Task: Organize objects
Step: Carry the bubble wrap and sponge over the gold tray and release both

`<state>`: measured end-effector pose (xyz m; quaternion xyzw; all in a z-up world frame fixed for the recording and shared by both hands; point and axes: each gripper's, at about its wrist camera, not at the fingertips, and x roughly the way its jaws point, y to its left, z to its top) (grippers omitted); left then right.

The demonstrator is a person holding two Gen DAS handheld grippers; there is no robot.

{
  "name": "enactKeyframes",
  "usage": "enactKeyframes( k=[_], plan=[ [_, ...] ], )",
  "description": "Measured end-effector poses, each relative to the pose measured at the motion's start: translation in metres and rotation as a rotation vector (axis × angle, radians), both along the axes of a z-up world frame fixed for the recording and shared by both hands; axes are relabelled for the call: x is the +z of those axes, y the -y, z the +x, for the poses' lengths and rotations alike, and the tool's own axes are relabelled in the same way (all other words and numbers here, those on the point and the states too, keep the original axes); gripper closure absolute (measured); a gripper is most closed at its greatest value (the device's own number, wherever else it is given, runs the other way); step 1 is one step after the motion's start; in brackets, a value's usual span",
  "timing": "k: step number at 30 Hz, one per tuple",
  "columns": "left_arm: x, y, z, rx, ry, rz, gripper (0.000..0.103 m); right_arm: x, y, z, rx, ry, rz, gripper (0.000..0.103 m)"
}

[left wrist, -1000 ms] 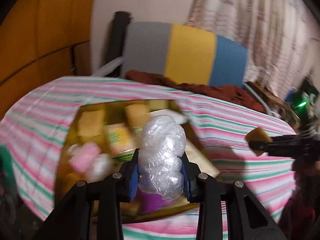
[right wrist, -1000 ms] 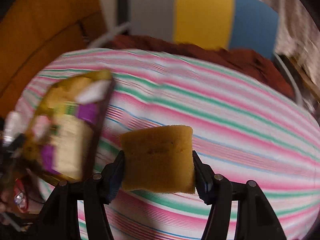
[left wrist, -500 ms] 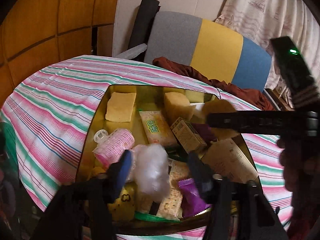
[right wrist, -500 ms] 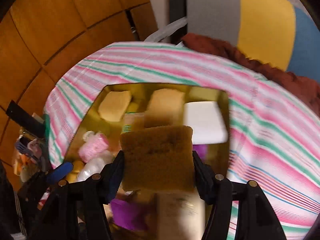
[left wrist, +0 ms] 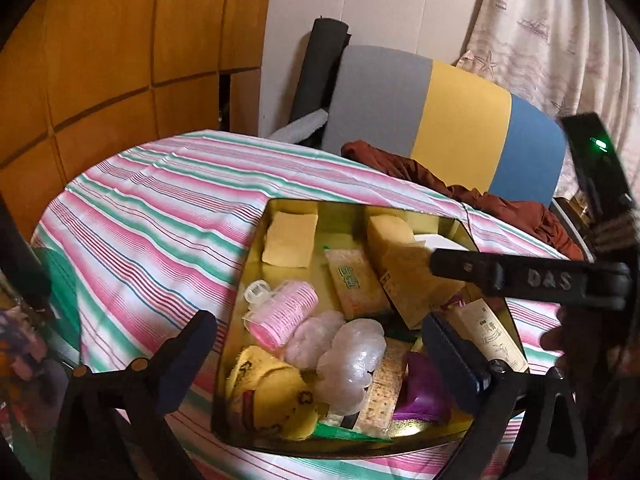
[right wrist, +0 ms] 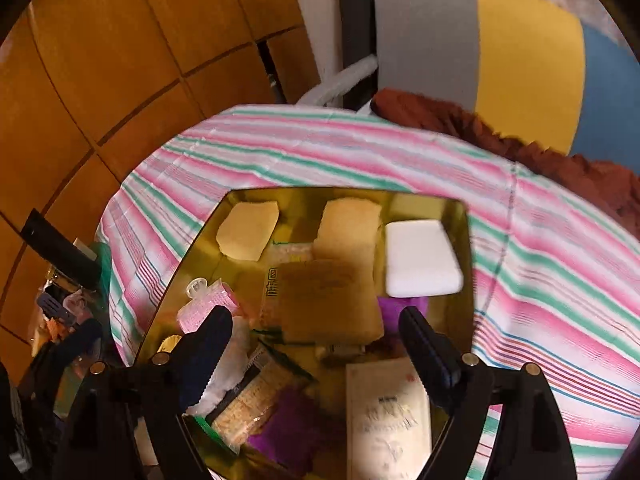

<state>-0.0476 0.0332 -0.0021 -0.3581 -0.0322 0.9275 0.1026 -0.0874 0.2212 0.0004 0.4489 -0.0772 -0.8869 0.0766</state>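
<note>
A gold tray (left wrist: pixel 256 248) (right wrist: pixel 466 240) sits on the striped tablecloth and holds several items. My left gripper (left wrist: pixel 320 352) is open above the tray's near end. A clear crumpled plastic bundle (left wrist: pixel 350 364) lies in the tray just below it, next to a pink hair roller (left wrist: pixel 282 306) and a yellow pouch (left wrist: pixel 268 396). My right gripper (right wrist: pixel 316 340) is open over the tray. A brown sponge (right wrist: pixel 328 300) sits loose between its jaws on top of the packets. The right gripper's finger (left wrist: pixel 520 278) crosses the left wrist view.
The tray also holds two yellow sponges (right wrist: pixel 248 230) (right wrist: pixel 350 224), a white block (right wrist: pixel 420 264), snack packets (left wrist: pixel 356 284), a purple wrapper (right wrist: pixel 288 420) and a printed box (right wrist: pixel 386 420). A grey, yellow and blue chair (left wrist: pixel 432 116) with brown cloth stands behind the table.
Both grippers opened over the tray. The plastic bundle dropped from the left gripper into the tray. The brown sponge left the right gripper's grip and now rests on the packets.
</note>
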Motion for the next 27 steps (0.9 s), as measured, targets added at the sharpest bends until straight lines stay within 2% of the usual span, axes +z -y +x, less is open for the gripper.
enactKeyframes(
  k=[5, 13, 18, 22, 27],
  plan=[
    [0.012, 0.000, 0.012, 0.032, -0.032, -0.039, 0.000, 0.010, -0.007, 0.034, -0.075, -0.068, 0.060, 0.016],
    [0.025, -0.004, 0.035, 0.105, -0.095, -0.115, 0.000, -0.002, -0.021, 0.080, -0.142, -0.053, 0.069, 0.016],
    [0.023, -0.006, 0.039, 0.093, -0.081, -0.121, 0.000, -0.007, -0.022, 0.098, -0.162, -0.051, 0.080, 0.016],
    [0.023, -0.008, 0.045, 0.077, -0.102, -0.126, 0.000, -0.010, -0.020, 0.106, -0.177, -0.057, 0.099, 0.016],
    [0.025, -0.007, 0.049, 0.079, -0.107, -0.113, 0.000, -0.004, -0.017, 0.115, -0.221, -0.113, 0.165, 0.016]
  ],
)
